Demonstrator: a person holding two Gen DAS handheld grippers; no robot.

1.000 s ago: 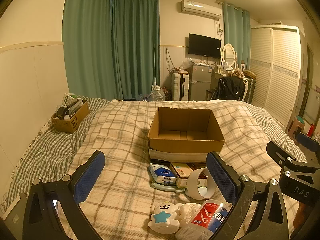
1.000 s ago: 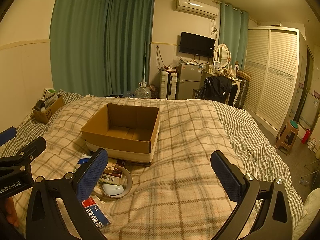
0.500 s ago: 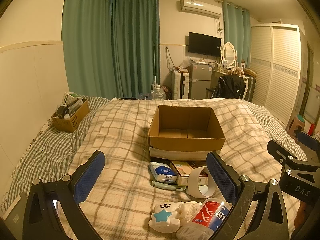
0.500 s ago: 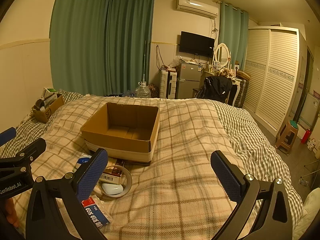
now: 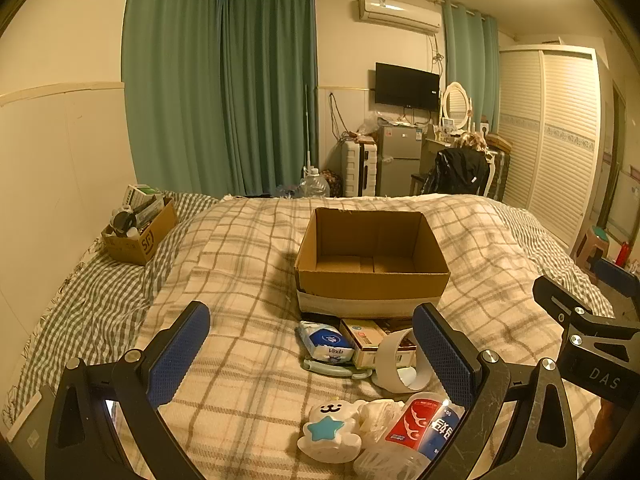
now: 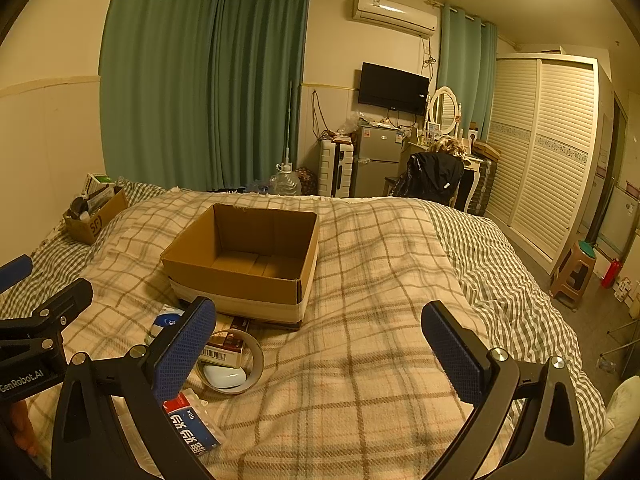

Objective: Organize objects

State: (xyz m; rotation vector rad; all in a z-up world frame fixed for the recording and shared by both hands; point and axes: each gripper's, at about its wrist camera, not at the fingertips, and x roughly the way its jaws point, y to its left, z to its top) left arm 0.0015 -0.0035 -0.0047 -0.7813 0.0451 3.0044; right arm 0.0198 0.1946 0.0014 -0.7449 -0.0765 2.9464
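An open, empty cardboard box point(image 5: 372, 268) point(image 6: 244, 264) stands on the plaid bed. Loose items lie in front of it: a blue tissue pack point(image 5: 326, 340), a small carton point(image 5: 366, 340), a tape roll point(image 5: 396, 364) point(image 6: 234, 368), a white bear toy with a blue star point(image 5: 328, 432), and a clear plastic pack with a red and blue label point(image 5: 420, 432) point(image 6: 192, 424). My left gripper point(image 5: 312, 352) is open and empty, hovering just before the items. My right gripper point(image 6: 320, 348) is open and empty over bare blanket to the right of them.
A smaller cardboard box point(image 5: 138, 236) full of things sits at the bed's far left by the wall. Beyond the bed are green curtains, a fridge point(image 5: 396, 160), a chair with a black jacket point(image 5: 456, 172) and a wardrobe. A stool point(image 6: 572, 272) stands on the floor at right.
Both grippers have stayed nearly still and open. The left wrist view has drifted very slightly; nothing on the bed has moved.
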